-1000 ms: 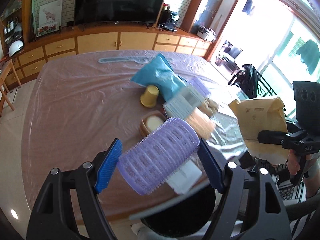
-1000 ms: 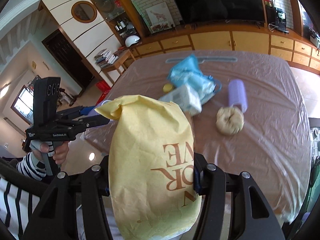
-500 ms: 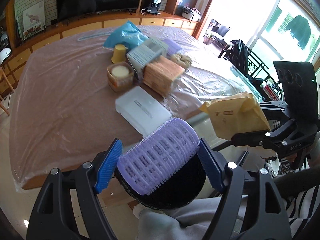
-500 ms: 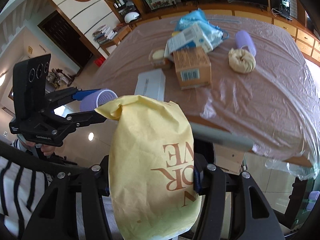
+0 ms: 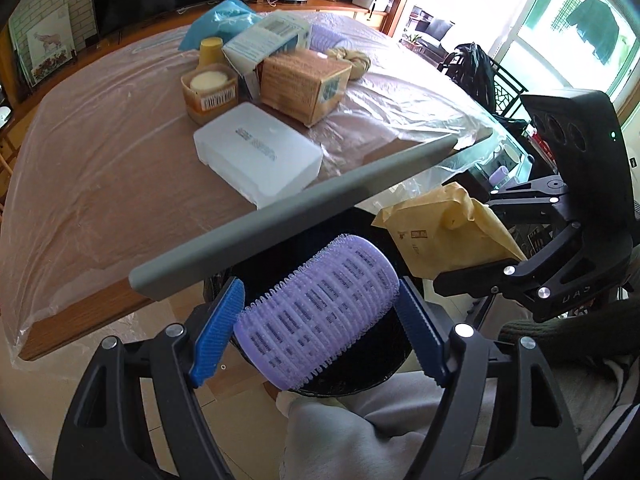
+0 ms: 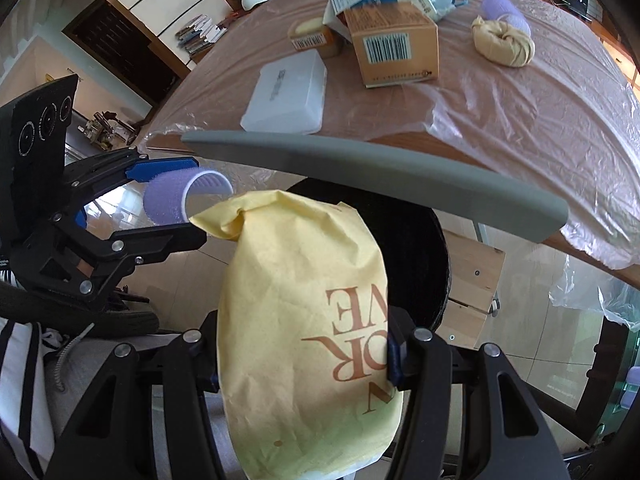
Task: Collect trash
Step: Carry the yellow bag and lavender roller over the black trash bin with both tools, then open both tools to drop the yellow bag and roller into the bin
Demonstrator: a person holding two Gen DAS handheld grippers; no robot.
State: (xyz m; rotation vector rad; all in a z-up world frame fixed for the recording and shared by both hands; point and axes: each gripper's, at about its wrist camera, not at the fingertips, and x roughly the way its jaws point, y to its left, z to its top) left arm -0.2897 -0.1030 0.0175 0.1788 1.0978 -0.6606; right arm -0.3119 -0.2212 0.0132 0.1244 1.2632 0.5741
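My left gripper [image 5: 318,322] is shut on a purple hair roller [image 5: 316,316] and holds it over the black trash bin [image 5: 360,376] below the table edge. It also shows in the right wrist view [image 6: 160,196], with the roller [image 6: 180,198] in it. My right gripper [image 6: 304,356] is shut on a yellow paper bag [image 6: 304,328] above the bin [image 6: 408,256]. That bag also shows in the left wrist view [image 5: 444,232], to the right of the roller.
A grey strip [image 5: 288,216] runs along the table edge over the bin. On the plastic-covered table [image 5: 100,168] lie a white box [image 5: 256,152], a brown carton [image 5: 304,84], a tub [image 5: 210,88], a blue bag [image 5: 224,20], a second roller [image 6: 504,10] and a beige knot [image 6: 502,46].
Both grippers have drawn back from over the table and lowered toward the bin at its edge, still holding the roller and the bag.
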